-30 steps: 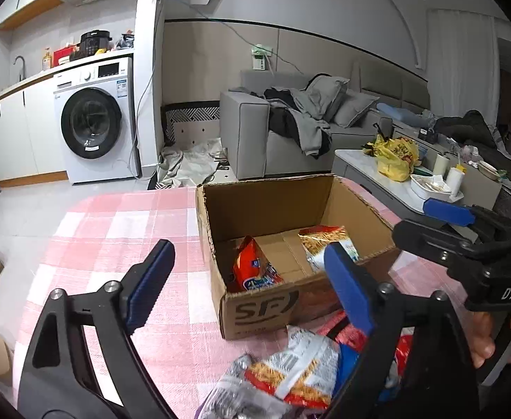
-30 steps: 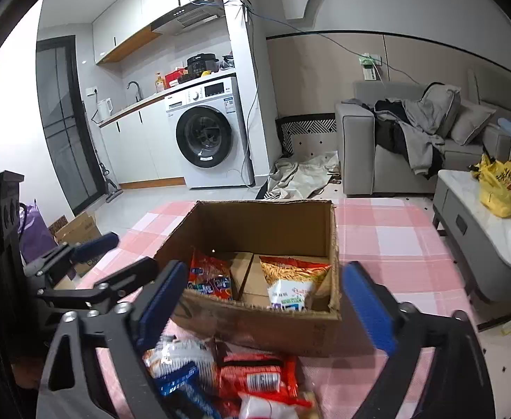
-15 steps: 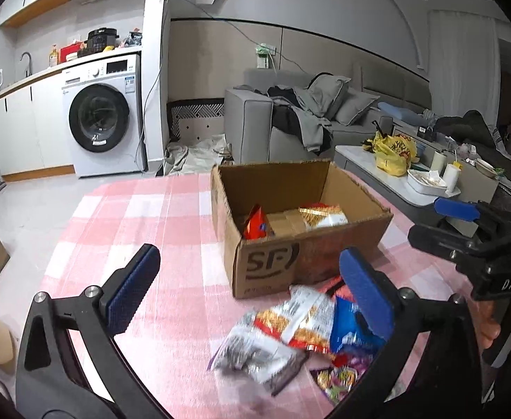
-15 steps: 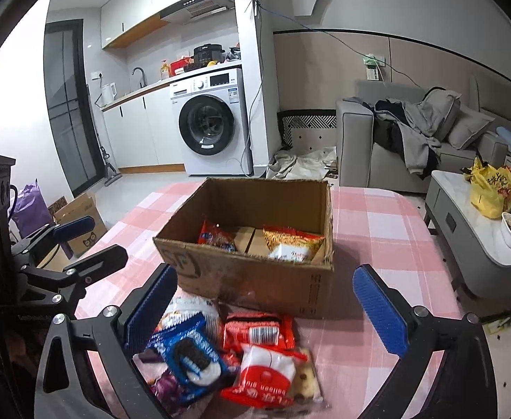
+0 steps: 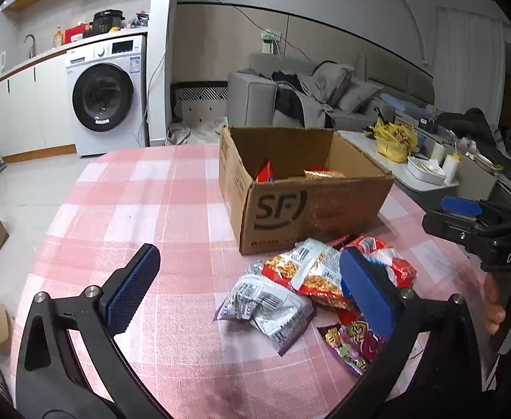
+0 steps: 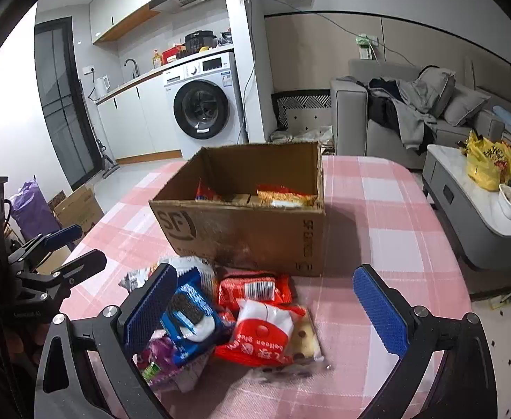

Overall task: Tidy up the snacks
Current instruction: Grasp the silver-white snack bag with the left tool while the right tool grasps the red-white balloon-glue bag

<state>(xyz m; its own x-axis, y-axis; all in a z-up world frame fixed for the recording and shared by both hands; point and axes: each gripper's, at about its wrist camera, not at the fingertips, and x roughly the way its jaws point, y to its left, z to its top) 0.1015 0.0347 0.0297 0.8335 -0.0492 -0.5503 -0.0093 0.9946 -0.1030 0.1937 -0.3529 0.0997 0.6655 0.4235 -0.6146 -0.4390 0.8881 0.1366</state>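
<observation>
An open SF cardboard box [image 5: 307, 206] [image 6: 241, 230] sits on the pink checked table; a red packet [image 5: 265, 174] and a yellow-orange one [image 6: 285, 195] lie inside. A loose snack pile lies in front of it: a silver bag [image 5: 265, 305], a red-and-yellow noodle bag [image 5: 307, 274], a blue cookie pack [image 6: 192, 314], a red pack [image 6: 255, 288] and a red-and-white bag [image 6: 265, 337]. My left gripper [image 5: 250, 289] hangs open over the pile's left side, empty. My right gripper [image 6: 264, 307] is open above the pile, nothing between its pads.
The table [image 5: 143, 209] drops off to tiled floor on the left, where a small carton [image 6: 77, 206] stands. A grey sofa [image 6: 388, 129] and a low white table [image 6: 475, 195] with a yellow bag stand to the right. A washing machine [image 5: 105, 97] is behind.
Both grippers have drawn back from over the box toward the near side of the table. The snack pile has come fully into view beneath them. The left jaws stand slightly wider.
</observation>
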